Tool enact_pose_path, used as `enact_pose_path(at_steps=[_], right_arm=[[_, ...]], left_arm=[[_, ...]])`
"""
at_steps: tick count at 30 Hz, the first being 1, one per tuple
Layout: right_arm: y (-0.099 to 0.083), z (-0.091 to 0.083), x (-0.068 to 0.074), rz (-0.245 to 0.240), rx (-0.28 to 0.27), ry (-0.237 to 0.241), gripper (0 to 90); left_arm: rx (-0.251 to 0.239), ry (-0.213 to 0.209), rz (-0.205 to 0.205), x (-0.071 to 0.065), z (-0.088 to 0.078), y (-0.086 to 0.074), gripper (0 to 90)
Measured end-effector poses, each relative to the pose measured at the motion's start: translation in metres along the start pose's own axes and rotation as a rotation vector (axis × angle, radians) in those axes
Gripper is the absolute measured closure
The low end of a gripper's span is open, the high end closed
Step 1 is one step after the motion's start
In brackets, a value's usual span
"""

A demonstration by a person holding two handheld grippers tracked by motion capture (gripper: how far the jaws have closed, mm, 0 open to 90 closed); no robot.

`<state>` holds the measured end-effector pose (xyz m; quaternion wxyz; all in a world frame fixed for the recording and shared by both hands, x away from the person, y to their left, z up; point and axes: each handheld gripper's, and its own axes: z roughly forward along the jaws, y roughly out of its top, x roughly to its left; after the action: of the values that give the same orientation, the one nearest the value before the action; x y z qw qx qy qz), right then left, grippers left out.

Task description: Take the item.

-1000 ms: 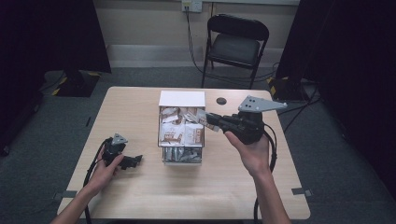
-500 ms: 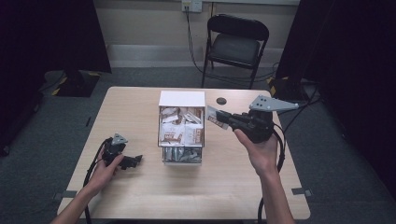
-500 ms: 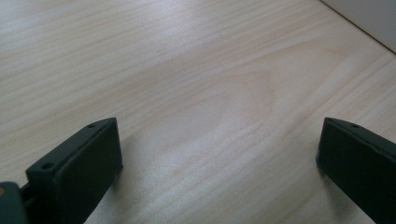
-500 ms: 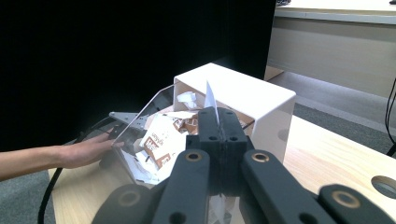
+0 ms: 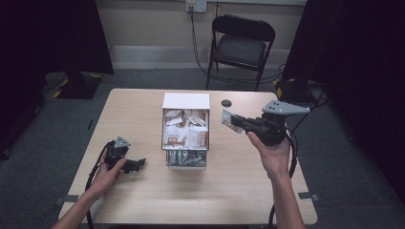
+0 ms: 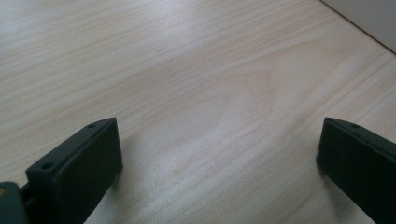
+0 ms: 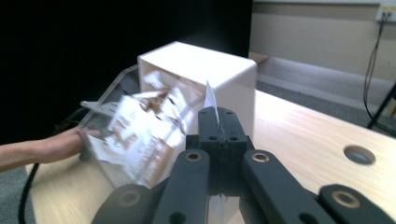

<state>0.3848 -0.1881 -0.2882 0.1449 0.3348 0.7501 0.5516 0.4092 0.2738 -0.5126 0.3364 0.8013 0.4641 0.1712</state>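
Currently, right gripper (image 5: 232, 122) jaws clamped on a snack packet (image 5: 227, 120), clear box (image 5: 186, 136) beyond the jaws, left gripper (image 5: 136, 164) jaws wide over bare tabletop (image 6: 196, 84).

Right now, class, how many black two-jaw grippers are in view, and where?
2: the left gripper rests on the table's left side; the right gripper holds a white-and-brown packet right of the box.

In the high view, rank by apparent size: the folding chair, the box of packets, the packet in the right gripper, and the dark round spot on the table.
1. Folding chair, though it stands farther back.
2. Box of packets.
3. Packet clamped in the right gripper.
4. Dark round spot, clearly the smallest.
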Motion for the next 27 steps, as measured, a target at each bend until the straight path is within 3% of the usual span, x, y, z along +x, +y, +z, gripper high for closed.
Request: enact_pose_path(at_steps=[14, 27], right_arm=[[-0.025, 0.021, -0.019, 0.055, 0.088, -0.029, 90.0], [-0.048, 0.039, -0.036, 0.07, 0.142, -0.044, 90.0]], left_arm=[[-0.001, 0.001, 0.0, 0.0, 0.0, 0.0, 0.0], [-0.001, 0.001, 0.0, 0.0, 0.0, 0.0, 0.0]])
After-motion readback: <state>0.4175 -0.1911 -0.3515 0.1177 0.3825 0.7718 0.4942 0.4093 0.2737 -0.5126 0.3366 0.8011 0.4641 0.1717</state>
